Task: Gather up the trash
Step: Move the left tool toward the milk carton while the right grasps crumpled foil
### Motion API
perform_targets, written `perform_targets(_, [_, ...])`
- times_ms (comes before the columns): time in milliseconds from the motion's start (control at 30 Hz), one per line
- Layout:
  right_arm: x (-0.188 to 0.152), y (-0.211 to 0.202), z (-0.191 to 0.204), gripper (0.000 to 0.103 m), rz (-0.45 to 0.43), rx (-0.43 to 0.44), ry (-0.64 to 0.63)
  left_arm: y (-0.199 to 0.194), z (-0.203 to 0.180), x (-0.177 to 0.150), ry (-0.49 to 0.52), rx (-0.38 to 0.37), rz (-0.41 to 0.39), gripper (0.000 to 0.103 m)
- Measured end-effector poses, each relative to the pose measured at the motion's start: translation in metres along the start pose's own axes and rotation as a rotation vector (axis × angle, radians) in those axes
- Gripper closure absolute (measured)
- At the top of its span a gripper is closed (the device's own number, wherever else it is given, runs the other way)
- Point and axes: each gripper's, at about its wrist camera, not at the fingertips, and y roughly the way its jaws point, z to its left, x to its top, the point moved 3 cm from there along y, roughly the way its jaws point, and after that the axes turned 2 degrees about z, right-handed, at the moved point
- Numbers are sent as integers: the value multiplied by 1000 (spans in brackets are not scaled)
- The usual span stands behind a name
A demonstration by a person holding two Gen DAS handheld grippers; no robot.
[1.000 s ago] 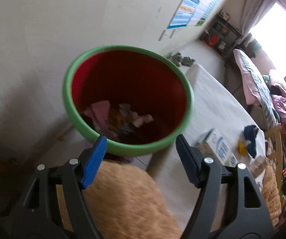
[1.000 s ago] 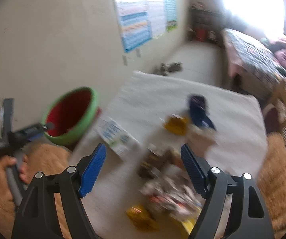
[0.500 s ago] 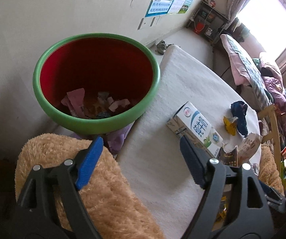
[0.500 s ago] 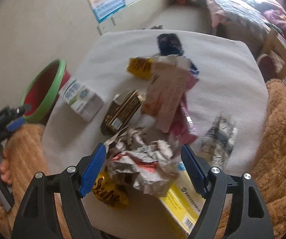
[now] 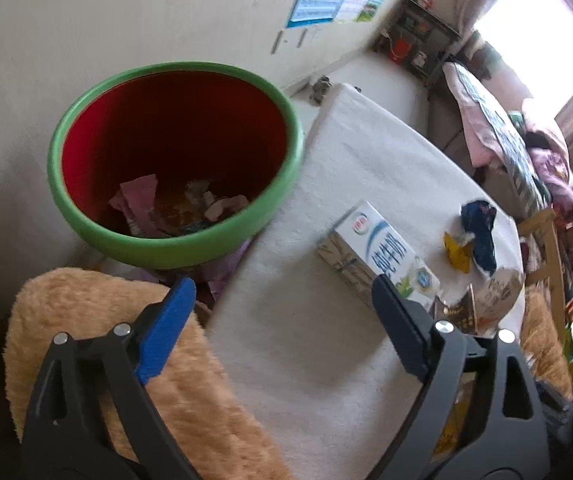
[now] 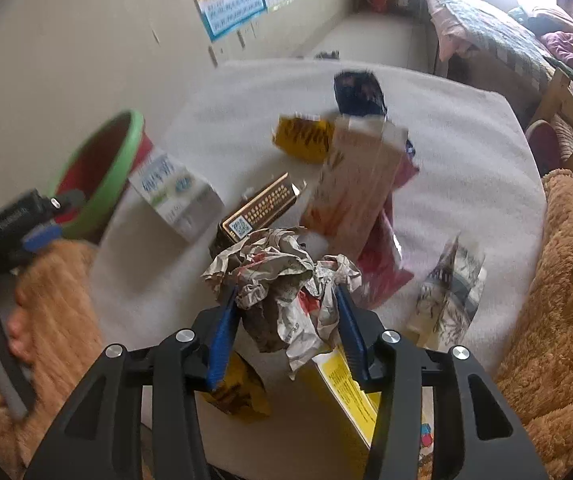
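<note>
A crumpled paper wrapper (image 6: 282,280) tops the trash pile on the white table (image 6: 466,152). My right gripper (image 6: 285,292) is closing on it, and both blue pads touch its sides. My left gripper (image 5: 282,284) hangs over the table's edge, jaws opening with nothing between them; a hand (image 6: 18,332) holds it at the left of the right wrist view. The red bin with a green rim (image 5: 174,240) stands beside the table with some scraps inside. A white milk carton (image 5: 378,248) lies just ahead of the left gripper's right finger.
Around the paper lie a dark box (image 6: 258,208), a yellow wrapper (image 6: 304,138), a beige and pink packet (image 6: 354,184), a dark blue wrapper (image 6: 358,88), a clear printed bag (image 6: 450,284) and a yellow box (image 6: 346,384). Fuzzy tan cushions (image 5: 86,320) flank the table.
The right gripper came down onto the pile and its jaws closed in around the crumpled paper. The left gripper swung from over the bin towards the table, and its jaws widened.
</note>
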Motion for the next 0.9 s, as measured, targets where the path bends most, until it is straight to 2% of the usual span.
perform_targets(133, [6, -9, 4, 58, -46, 34, -12, 6, -8, -5, 52, 17, 23, 16])
perform_targets(367, [-3, 12, -6, 57, 39, 46, -7, 13, -13, -4, 18, 50, 26, 16])
perform_targets(500, [-10, 19, -12, 54, 82, 61, 8, 30, -28, -2, -43, 14, 68, 16])
perform_targets(733, [-16, 18, -14, 45, 82, 76, 18, 64, -48, 13, -206, 111, 92, 16])
perform_targets(767, [-17, 17, -14, 45, 82, 78, 18, 66, -53, 15, -208, 122, 87, 16])
perform_targets(833, [-18, 18, -13, 43, 85, 78, 14, 71, -67, 21, -155, 170, 78, 8])
perform_targets(900, [-18, 18, -12, 43, 88, 73, 7, 83, -82, 22, -48, 232, 107, 7])
